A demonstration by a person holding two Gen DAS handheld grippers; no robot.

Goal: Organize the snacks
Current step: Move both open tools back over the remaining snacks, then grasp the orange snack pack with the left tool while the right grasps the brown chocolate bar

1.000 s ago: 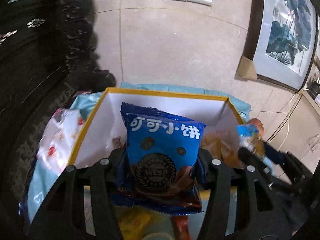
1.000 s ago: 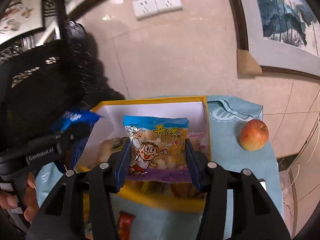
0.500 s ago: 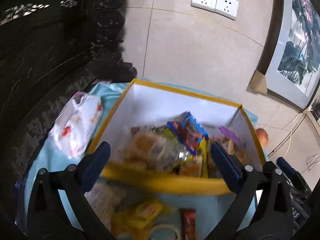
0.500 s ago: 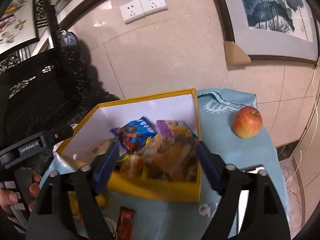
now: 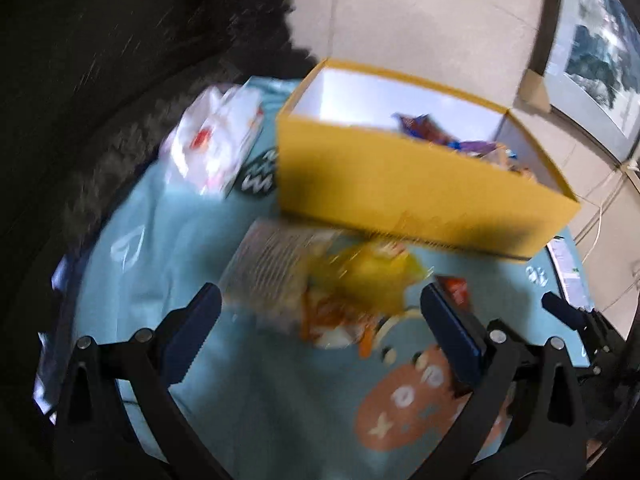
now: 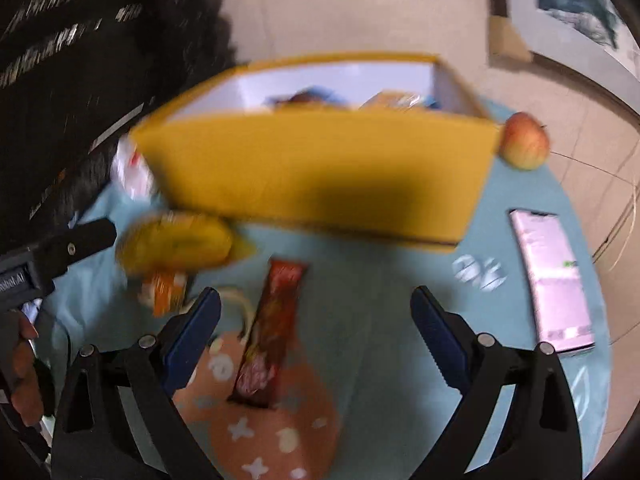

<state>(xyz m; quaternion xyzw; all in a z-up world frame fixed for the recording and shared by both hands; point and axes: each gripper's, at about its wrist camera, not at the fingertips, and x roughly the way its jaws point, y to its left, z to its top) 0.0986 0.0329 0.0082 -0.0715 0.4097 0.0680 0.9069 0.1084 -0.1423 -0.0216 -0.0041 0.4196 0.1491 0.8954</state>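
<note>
Jaws of your left gripper (image 5: pixel 320 312) and right gripper (image 6: pixel 316 312) gape empty, angled down at loose snacks (image 5: pixel 352 276) before the yellow box (image 6: pixel 320 176) on the desk (image 6: pixel 380 280).

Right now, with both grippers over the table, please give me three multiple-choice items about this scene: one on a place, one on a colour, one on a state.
1. Where is the apple?
A. inside the box
B. on the cloth beside the box's far right corner
C. between the right gripper's fingers

2. What colour is the box outside?
A. yellow
B. red
C. black

3. How does the right gripper stand?
A. shut on the red bar
B. shut and empty
C. open, gripping nothing

Answers: 1 B, the apple sits on the blue cloth at that corner. 2 A, its near wall is yellow, white inside. 3 C, its fingers stand wide apart and the red bar lies on the cloth, unpressed.
</note>
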